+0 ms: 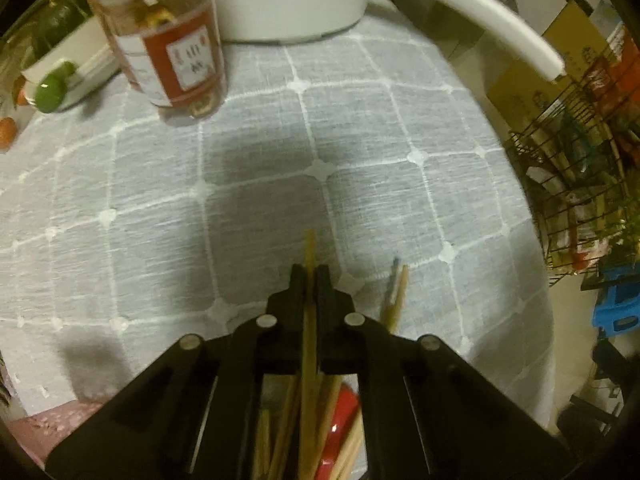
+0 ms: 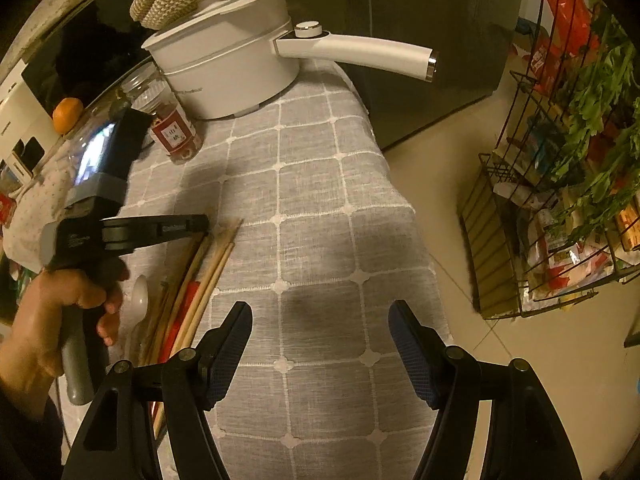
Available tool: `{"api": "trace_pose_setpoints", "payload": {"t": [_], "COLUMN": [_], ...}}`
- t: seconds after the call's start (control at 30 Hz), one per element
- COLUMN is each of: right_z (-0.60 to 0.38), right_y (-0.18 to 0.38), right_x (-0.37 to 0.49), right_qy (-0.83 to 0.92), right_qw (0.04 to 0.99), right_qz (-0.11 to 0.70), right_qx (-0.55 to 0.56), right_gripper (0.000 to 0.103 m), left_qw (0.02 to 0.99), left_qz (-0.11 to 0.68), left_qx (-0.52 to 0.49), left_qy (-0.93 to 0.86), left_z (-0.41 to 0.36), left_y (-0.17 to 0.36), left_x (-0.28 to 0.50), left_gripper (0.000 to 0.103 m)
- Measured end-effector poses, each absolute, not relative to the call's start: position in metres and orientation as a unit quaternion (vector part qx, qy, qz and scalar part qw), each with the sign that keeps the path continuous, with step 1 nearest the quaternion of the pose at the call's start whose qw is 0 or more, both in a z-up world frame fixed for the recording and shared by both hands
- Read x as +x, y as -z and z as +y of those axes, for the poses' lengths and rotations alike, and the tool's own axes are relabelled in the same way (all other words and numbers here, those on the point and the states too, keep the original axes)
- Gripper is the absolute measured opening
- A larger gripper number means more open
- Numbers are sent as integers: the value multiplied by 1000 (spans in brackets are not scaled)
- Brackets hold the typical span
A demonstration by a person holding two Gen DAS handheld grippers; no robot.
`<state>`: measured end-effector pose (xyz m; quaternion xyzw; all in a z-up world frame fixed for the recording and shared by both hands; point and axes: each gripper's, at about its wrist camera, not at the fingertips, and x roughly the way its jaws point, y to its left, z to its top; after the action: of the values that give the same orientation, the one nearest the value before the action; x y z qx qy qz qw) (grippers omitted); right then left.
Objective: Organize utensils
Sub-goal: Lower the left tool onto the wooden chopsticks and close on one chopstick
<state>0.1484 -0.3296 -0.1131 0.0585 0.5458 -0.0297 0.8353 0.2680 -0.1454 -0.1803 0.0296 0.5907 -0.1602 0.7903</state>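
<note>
On the left, a hand holds the left gripper. Its jaws are shut tight on one chopstick. More chopsticks lie in a bunch under it on the counter, next to a white spoon and something red. The counter has a grey cloth with white squares. Behind stands a jar with a red label; the writing on it is too blurry to read. Next comes a white pot with a long handle and faint grey letters I cannot read. The right gripper hangs over bare cloth, jaws wide, holding nothing. Far right is a wire rack with green leaves.
</note>
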Motion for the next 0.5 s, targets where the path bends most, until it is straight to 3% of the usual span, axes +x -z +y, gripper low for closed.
{"api": "trace_pose_setpoints", "payload": {"t": [0.5], "right_z": [-306], "right_y": [138], "right_x": [154], "right_qy": [5], "right_qw": [814], "right_qz": [577], "right_qx": [62], "right_gripper": [72], "left_qw": [833], "left_qz": [496], "left_qx": [31], "left_qy": [242], "left_z": [-98], "left_y": [71], "left_x": [167], "left_gripper": [6]}}
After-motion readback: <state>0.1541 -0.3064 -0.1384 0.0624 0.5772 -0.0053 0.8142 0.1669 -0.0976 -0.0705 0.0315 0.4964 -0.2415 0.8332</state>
